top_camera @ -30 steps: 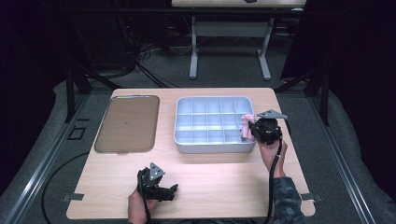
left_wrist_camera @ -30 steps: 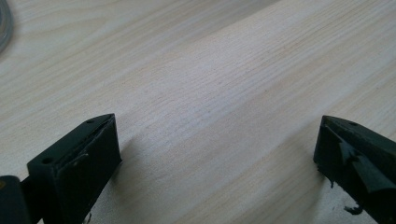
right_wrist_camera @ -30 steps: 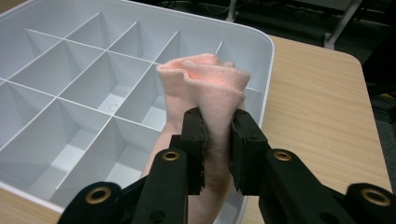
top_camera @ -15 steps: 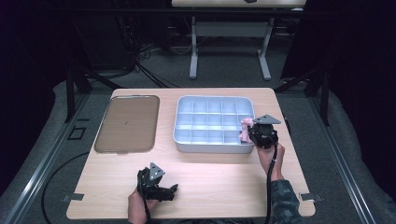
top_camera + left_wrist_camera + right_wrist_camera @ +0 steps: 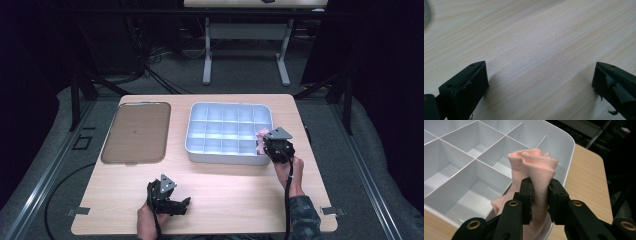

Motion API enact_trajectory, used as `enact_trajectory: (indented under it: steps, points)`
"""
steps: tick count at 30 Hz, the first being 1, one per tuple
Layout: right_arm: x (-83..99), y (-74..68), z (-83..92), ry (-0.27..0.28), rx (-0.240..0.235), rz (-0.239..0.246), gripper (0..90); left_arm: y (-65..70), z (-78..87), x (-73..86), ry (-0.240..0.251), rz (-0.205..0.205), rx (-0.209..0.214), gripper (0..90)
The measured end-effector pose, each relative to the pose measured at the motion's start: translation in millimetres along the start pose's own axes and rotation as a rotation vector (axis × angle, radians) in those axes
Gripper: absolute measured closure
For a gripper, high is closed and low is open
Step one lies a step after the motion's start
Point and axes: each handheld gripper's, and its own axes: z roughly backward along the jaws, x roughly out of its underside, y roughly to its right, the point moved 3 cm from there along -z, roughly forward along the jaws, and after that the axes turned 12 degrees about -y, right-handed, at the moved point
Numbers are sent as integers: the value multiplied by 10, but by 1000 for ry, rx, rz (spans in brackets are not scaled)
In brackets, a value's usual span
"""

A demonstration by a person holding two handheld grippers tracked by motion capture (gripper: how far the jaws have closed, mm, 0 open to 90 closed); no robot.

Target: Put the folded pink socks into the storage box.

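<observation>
The wooden worktop (image 5: 225,190) carries a brown tray (image 5: 136,132) toward its left edge and a white compartment box (image 5: 200,142) nearer its right edge. Since a second ago, the right tool (image 5: 265,145) has come in from the box's right side and dropped lower, so that it now hangs over the box's near right corner. The brown tray and the box sit where they were.

In the right gripper view, the right tool (image 5: 539,195) is clamped on a folded pink cloth (image 5: 534,167), whose ruffled top stands above the jaws while the rest hangs down into the box's corner compartment (image 5: 474,195). This suggests the cloth is about to be set into that compartment, with release the likely next step.

The left tool (image 5: 167,200) rests near the worktop's near edge, unmoved; in the left gripper view its jaws stand wide apart over bare wood with nothing between them.
</observation>
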Motion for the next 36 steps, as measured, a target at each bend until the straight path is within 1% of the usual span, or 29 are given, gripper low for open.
enact_trajectory:
  steps: [2, 7, 11, 13, 17, 18, 20, 23, 24, 26, 27, 29, 31, 32, 33, 35, 36]
  points:
    - [-2, -24, 26, -3, 6, 34, 746, 0, 0, 0, 0, 0, 0, 1]
    - [10, -58, 7, -30, -1, 71, 751, 0, 0, 0, 0, 1, 0, 1]
    - [35, -87, -35, -48, 26, 110, 753, 2, -2, -1, 1, 4, 1, 1]
    - [41, -93, -53, -57, 36, 123, 753, 2, -2, -1, 0, 4, 1, 1]
    - [35, -81, -93, -63, 58, 121, 751, 2, -2, -2, 0, 4, 1, 1]
    - [32, -77, -102, -66, 55, 120, 751, 2, -2, -2, 0, 4, 1, 1]
    - [30, -68, -127, -63, 56, 103, 750, 2, -2, -2, 0, 4, 1, 1]
    - [33, -49, -134, -68, 28, 86, 745, 2, -2, -2, 0, 4, 0, 1]
    - [35, -43, -124, -78, 7, 79, 740, 2, -2, -2, 0, 4, 0, 1]
    - [41, -34, -115, -87, -25, 54, 696, 3, -2, -2, 0, 4, 0, 1]
    - [43, -22, -115, -103, -46, 45, 686, 2, -3, -2, 0, 4, 0, 1]
    - [53, 3, -108, -118, -62, 40, 701, 2, -3, -2, 0, 4, 1, 1]
    - [67, 32, -113, -119, -91, 12, 717, 3, -3, -2, 0, 4, 1, 1]
    - [73, 49, -111, -121, -101, 11, 726, 2, -2, -2, 0, 4, 0, 1]
    - [79, 57, -117, -118, -115, -7, 739, 2, -2, -2, 0, 4, 0, 1]
    - [91, 80, -129, -115, -135, -22, 758, 2, -2, -2, 0, 4, 0, 1]
    - [97, 93, -129, -126, -153, -27, 763, 3, -2, -2, 0, 4, 0, 1]
